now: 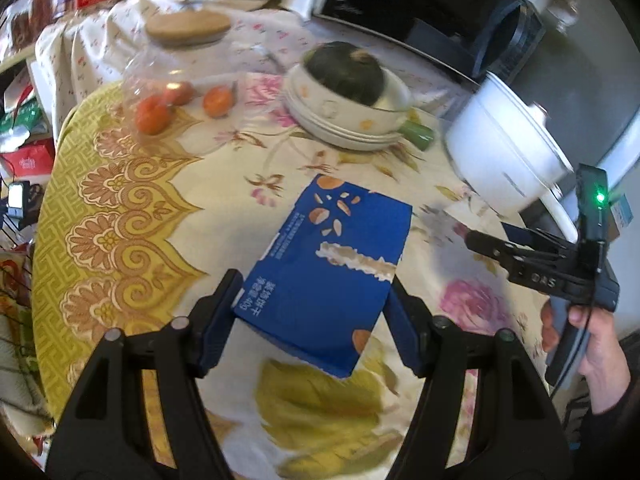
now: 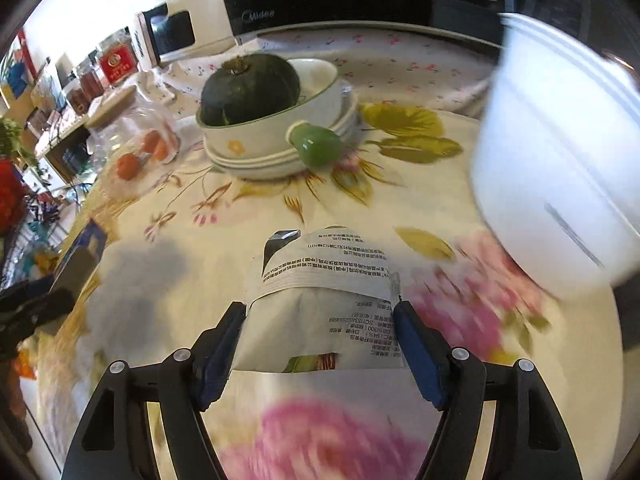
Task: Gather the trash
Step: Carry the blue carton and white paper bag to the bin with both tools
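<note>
Left tongs (image 1: 316, 296) pinch the near end of the blue box (image 1: 328, 268), one pad on each long side; the far end sticks out well past the pads, so the box may pivot or slide free if the grip is light, and the cardboard may cave if it is squeezed harder. Whether the box is clear of the surface (image 1: 120, 216) is hard to tell. Farther left sit loose oranges (image 1: 218, 100) and a clear jar (image 1: 160, 80), safe for now. Just right of the box, the right tongs (image 2: 320, 312) pinch a white printed packet (image 2: 320, 280), pads pressed on both sides; soft packaging crumples, so it could slip out mid-carry. The two tools work near each other and could clash. On the far right a white pot (image 2: 560, 152) stands close by, and a swing that way might knock it. Behind, the stacked bowls (image 2: 280, 136) with a dark squash (image 2: 248, 88) and a green cup (image 2: 316, 144) are also within reach of a careless sweep.
</note>
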A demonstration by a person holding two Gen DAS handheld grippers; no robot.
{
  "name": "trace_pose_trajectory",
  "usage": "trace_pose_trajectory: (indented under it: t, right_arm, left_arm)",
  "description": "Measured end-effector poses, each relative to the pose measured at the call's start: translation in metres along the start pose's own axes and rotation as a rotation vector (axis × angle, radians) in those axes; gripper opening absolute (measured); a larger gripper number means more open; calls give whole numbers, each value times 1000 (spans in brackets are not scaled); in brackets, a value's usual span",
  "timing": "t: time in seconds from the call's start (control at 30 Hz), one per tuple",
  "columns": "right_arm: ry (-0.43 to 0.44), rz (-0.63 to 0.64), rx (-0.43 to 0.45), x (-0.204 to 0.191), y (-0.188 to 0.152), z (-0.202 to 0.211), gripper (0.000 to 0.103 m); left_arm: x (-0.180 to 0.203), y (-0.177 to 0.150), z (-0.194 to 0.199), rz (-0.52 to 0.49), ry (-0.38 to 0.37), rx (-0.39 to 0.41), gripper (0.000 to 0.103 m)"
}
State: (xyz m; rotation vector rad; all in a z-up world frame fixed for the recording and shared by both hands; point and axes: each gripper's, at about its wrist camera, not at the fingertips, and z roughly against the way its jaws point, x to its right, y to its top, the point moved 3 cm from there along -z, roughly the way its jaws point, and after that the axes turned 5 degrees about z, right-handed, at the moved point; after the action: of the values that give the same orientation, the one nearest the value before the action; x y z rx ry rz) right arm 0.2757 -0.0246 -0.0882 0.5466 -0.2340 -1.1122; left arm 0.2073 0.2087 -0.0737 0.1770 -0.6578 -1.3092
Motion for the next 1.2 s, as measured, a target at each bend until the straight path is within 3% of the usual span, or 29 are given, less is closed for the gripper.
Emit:
trace_pose_trajectory:
  t: [0.33, 0.57, 1.0, 1.2]
  right_arm:
    - [-65, -14, 20, 26, -76, 104, 76]
    - [-70, -60, 24, 38, -142, 154, 77]
    - [-82, -206, 0, 78, -232, 200, 77]
    - [-97, -269, -33, 101, -264, 209, 77]
  left_arm:
    - [75, -50, 47, -107, -26, 1, 70]
    - [115, -88, 63, -153, -58, -5, 70]
    - [188, -160, 58, -280, -135, -38, 70]
    - [229, -210, 36, -394, -194, -134, 70]
